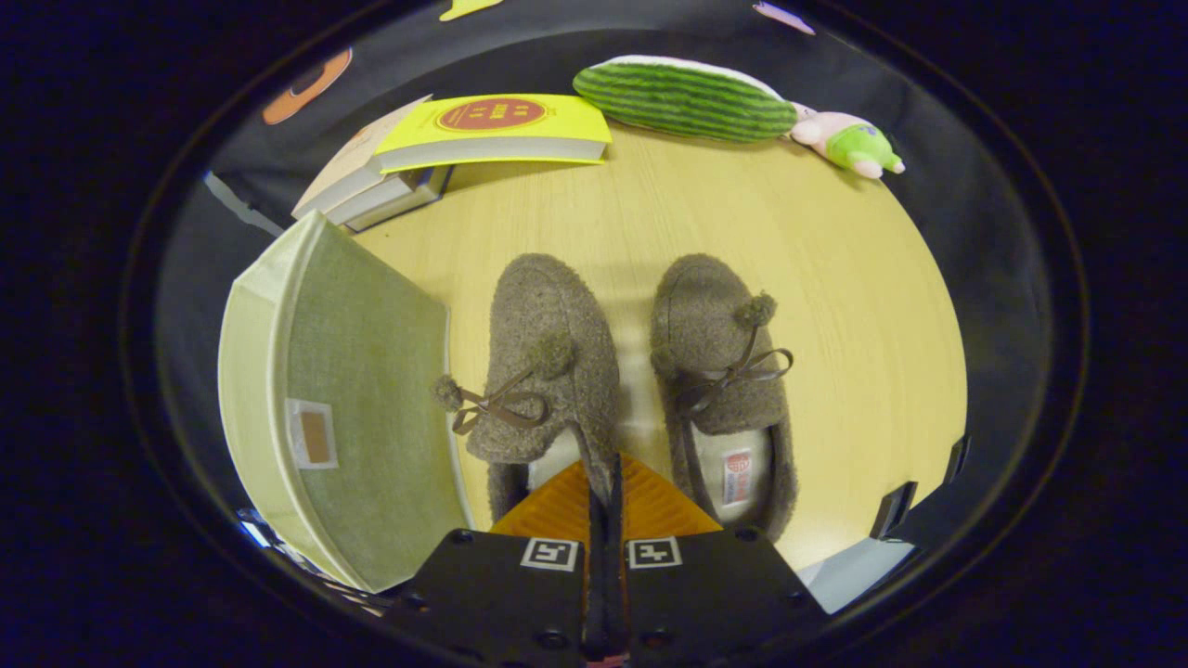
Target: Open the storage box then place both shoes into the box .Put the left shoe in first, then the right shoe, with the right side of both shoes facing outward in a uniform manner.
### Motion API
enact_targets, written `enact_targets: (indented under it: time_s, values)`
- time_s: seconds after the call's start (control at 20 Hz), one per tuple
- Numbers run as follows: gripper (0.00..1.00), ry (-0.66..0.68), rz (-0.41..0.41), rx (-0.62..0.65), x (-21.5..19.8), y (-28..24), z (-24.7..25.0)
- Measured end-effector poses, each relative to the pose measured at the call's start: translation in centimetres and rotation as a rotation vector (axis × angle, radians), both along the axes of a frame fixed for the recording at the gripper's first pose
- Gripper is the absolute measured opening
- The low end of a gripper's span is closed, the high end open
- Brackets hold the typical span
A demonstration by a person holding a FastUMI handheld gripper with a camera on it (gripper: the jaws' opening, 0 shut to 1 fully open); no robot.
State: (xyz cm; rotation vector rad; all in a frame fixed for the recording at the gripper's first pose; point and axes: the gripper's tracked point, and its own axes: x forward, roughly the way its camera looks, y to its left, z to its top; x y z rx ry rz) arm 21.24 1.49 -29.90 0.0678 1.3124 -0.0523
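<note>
The tool [603, 496] is clamped on the inner heel wall of the left shoe [548, 362], which stands just right of the storage box [343, 399]. The right shoe [724, 371] stands beside it. Both look light, soft and fuzzy; the thin heel wall gives a good hold.

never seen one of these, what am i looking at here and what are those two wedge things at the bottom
This is a fisheye camera riding on a hand-held gripper that a person carries. The wedges are its two fingers, closed together on the side wall of the left slipper, pinching its edge. The right slipper sits beside it on the wooden table. To the left stands a green storage box, lid shut. Beyond lie stacked books, a watermelon-striped cushion and a small plush toy.
</note>
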Motion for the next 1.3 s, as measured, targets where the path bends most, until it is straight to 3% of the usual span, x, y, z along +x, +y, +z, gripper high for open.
enact_targets:
  time_s: [0.5, 0.9, 1.1, 1.3]
  values:
    - [0.06, -0.042, -0.010, 0.037, -2.3, 3.6, 7.9]
    - [0.06, -0.109, -0.006, 0.081, -3.2, 11.2, 14.2]
    - [0.06, -0.173, -0.016, 0.142, -2.8, 15.8, 14.8]
    - [0.06, -0.190, -0.061, 0.218, -1.9, 20.1, 12.2]
